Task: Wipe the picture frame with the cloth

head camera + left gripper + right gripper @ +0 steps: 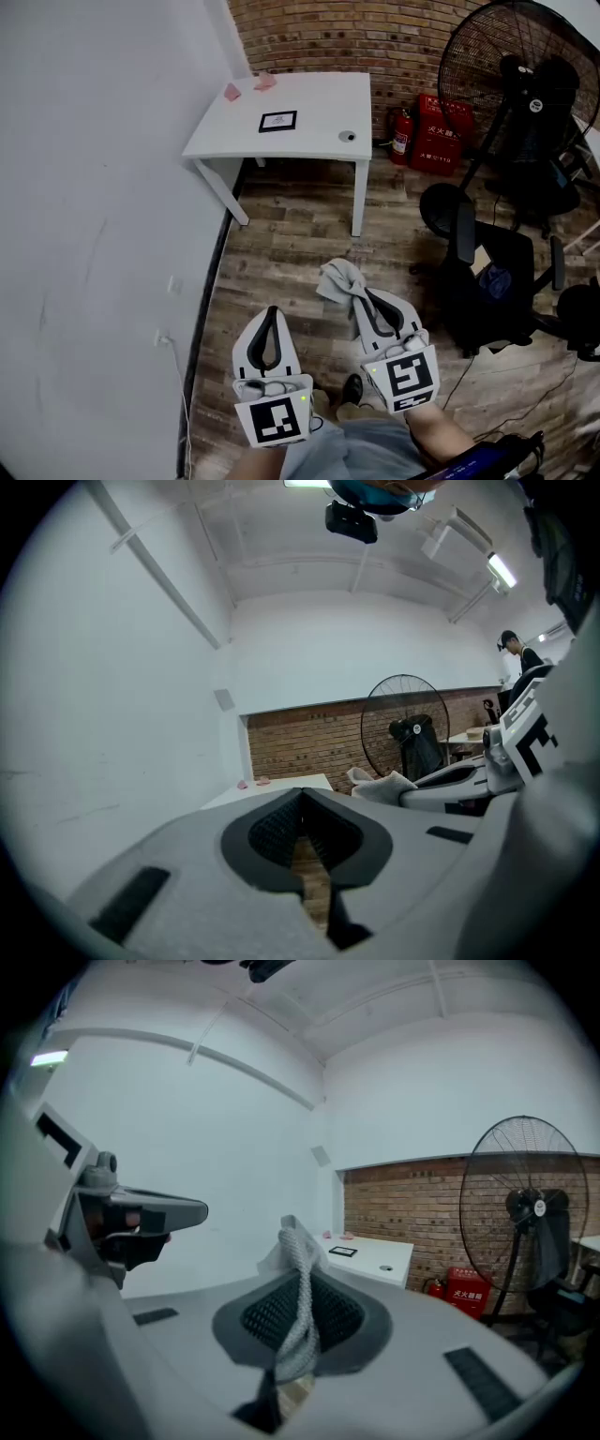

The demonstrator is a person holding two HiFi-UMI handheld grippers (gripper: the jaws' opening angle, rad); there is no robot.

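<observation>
A small black picture frame (277, 121) lies flat on the white table (319, 141) far ahead; in the right gripper view the frame (342, 1252) is tiny. My right gripper (366, 298) is shut on a grey cloth (338, 279) that bunches out past its tips; in its own view the cloth (298, 1307) stands pinched between the jaws. My left gripper (270, 315) is shut with nothing in it; in its own view its jaws (302, 799) meet at the tip. Both are held low over the wooden floor, well short of the table.
Pink scraps (232, 92) lie at the table's far left corner, and a cable hole (347, 136) is near its right edge. A black office chair (487, 272), a large floor fan (525, 84), a red box (442, 136) and a fire extinguisher (401, 133) stand at the right. A white wall (94, 234) runs along the left.
</observation>
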